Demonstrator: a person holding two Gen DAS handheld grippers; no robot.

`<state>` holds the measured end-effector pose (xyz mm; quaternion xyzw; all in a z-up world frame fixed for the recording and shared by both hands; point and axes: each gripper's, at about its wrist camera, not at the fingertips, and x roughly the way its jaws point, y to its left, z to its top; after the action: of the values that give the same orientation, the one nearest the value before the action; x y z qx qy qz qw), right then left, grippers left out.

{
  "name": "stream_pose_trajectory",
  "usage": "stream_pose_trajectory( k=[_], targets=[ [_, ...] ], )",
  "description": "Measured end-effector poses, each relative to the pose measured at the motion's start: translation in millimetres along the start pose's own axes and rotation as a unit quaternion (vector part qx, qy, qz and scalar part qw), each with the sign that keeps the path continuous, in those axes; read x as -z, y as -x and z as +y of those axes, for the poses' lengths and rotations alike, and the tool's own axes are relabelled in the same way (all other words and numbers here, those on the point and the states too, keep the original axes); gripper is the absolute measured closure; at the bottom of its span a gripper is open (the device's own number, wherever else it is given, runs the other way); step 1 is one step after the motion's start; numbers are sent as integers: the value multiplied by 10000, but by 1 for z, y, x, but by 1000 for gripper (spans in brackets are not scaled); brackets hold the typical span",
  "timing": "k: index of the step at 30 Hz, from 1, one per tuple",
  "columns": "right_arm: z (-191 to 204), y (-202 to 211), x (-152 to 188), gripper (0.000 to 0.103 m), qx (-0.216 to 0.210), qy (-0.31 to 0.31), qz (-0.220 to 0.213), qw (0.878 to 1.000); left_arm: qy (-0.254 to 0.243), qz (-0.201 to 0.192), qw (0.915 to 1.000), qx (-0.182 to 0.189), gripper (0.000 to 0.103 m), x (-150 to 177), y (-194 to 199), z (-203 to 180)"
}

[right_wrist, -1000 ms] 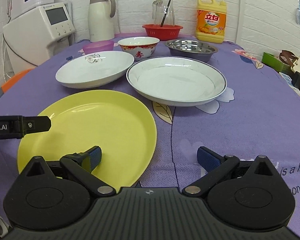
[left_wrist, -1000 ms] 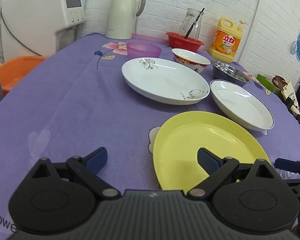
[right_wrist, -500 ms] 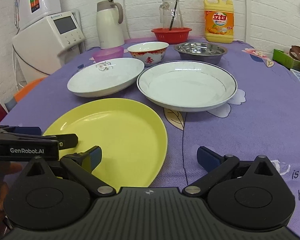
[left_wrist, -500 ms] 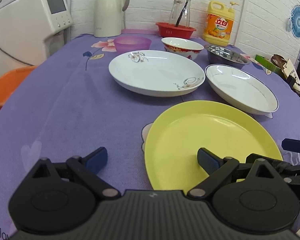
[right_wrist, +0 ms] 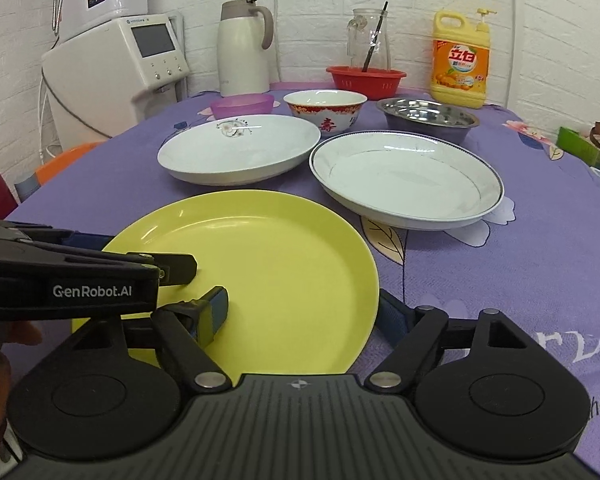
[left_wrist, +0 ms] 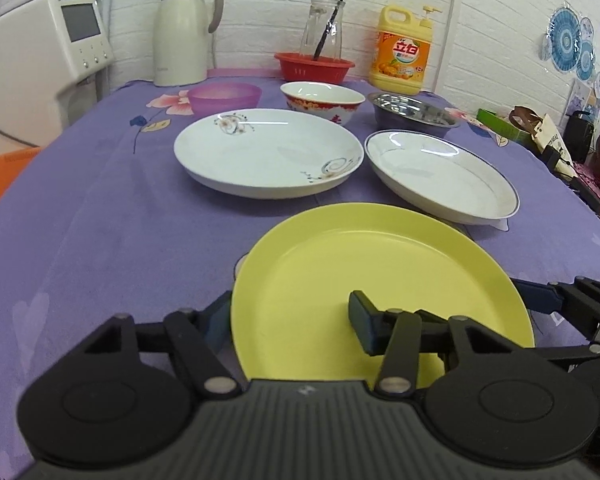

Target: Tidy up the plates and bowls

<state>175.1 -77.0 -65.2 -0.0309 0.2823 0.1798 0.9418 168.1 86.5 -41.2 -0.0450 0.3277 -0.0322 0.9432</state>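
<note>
Item: yellow plate (left_wrist: 380,272), rim straddled by my left claw (left_wrist: 290,320) and right claw (right_wrist: 304,312), both half-open, for a two-sided lift.

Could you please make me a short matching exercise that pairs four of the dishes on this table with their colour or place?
Things:
1. plastic bowl
2. metal bowl
3. flat plate
4. flower-patterned plate

Descriptions:
A. yellow, nearest the cameras, straddled by both grippers
B. shiny steel, in front of the dish soap bottle
C. white, left of the blue-rimmed plate
D. translucent purple, in front of the thermos jug

Pairs: 1-D, 2-B, 3-A, 4-C
</note>
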Motion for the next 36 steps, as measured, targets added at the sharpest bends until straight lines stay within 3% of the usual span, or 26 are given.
stream_pose_trajectory(
  k=[5,10,14,22,25,31,36],
  targets=[
    [18,4,-6,0,46,70,-14,10000,249,-2,9995,-178,56,1,21,17],
    [52,1,-19,0,-435,297,-100,9986,467,-139,9966,-662,56,2,44,57],
    [78,-11,-26,0,-682,550,-72,9961,756,-101,9940,-782,56,5,46,82],
    [74,-23,-26,0,-447,568,156,9973,685,-57,9956,-641,58,3,22,75],
    [66,-28,-25,0,-561,351,249,9975,587,-117,9958,-694,57,4,19,71],
    [61,-23,-19,0,-641,386,193,9970,562,-197,9964,-610,50,5,16,66],
    [55,-20,-20,0,-635,388,268,9969,506,-168,9975,-464,37,1,10,60]
  ],
)
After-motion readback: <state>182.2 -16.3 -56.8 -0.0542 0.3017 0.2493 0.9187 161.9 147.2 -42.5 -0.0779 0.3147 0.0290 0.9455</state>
